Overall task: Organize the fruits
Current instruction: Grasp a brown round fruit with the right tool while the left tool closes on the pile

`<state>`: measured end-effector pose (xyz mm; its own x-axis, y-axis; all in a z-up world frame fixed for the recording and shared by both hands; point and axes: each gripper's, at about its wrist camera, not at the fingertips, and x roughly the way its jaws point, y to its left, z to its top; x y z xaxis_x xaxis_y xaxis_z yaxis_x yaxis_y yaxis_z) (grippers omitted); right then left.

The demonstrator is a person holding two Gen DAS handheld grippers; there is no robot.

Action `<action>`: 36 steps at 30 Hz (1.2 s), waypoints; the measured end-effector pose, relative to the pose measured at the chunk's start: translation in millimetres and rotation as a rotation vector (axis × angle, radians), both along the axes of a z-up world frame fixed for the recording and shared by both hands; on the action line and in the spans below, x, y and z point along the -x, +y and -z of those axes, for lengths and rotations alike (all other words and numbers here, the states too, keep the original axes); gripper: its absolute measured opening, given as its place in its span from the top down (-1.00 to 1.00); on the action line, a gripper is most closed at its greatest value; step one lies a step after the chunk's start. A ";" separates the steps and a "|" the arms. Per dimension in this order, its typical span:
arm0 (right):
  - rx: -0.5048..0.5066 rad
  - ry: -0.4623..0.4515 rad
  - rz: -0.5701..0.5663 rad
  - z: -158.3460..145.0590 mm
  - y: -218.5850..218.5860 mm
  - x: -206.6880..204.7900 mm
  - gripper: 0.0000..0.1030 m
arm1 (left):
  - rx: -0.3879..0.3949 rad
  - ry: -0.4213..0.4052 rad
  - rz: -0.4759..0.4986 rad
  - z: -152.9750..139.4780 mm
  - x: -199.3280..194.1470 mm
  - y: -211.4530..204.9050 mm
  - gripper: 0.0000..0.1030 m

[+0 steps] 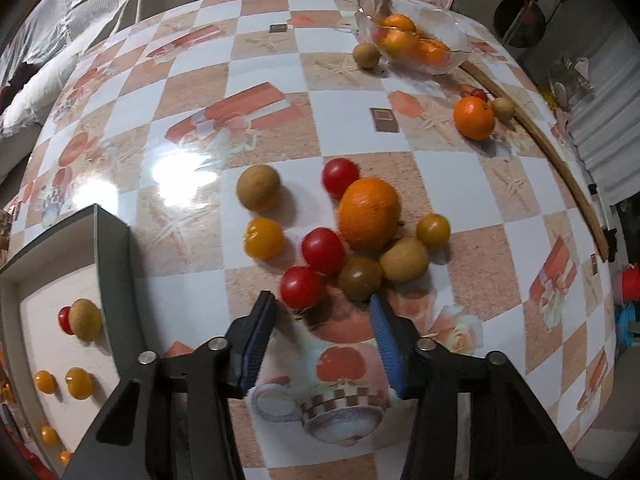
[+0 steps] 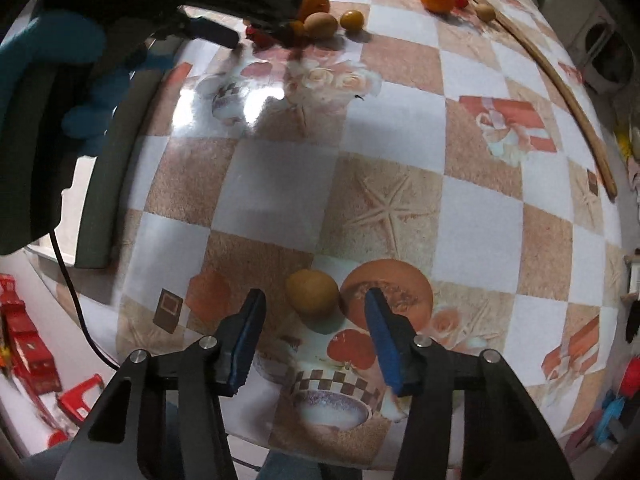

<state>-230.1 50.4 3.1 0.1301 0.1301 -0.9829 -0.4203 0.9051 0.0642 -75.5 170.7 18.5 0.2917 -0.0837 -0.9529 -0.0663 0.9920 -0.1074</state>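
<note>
My left gripper (image 1: 322,310) is open and empty, its tips just short of a red tomato (image 1: 301,287) at the near edge of a fruit cluster: a large orange (image 1: 369,213), red tomatoes, yellow tomatoes (image 1: 264,237) and brown longans (image 1: 258,187). The grey tray (image 1: 114,264) at left holds a longan (image 1: 85,319) and several small tomatoes. My right gripper (image 2: 314,300) is open, with a lone brown longan (image 2: 313,295) lying on the table between its fingertips. The left gripper also shows in the right wrist view (image 2: 224,32), over the cluster.
A glass bowl (image 1: 448,36) with oranges stands at the far right, a longan (image 1: 365,55) beside it. Another orange (image 1: 474,117), a longan and a red tomato lie by a wooden stick (image 1: 560,160) along the table's right edge. Red items lie on the floor (image 2: 28,344).
</note>
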 end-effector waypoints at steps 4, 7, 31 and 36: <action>-0.011 0.005 0.006 0.1 0.0 0.1 0.45 | 0.013 -0.007 0.008 -1.2 -2.7 -1.9 0.44; -0.027 0.014 0.018 -0.1 -2.7 -0.6 0.45 | 0.014 -0.007 0.023 -0.1 -2.7 -1.0 0.96; -0.080 0.043 0.098 -3.7 -16.0 -24.8 0.45 | 0.069 0.017 0.086 -7.8 21.5 -10.8 0.95; -0.082 0.042 0.117 -4.5 -23.7 -26.2 0.45 | 0.114 0.013 0.061 -7.9 20.6 -14.9 0.95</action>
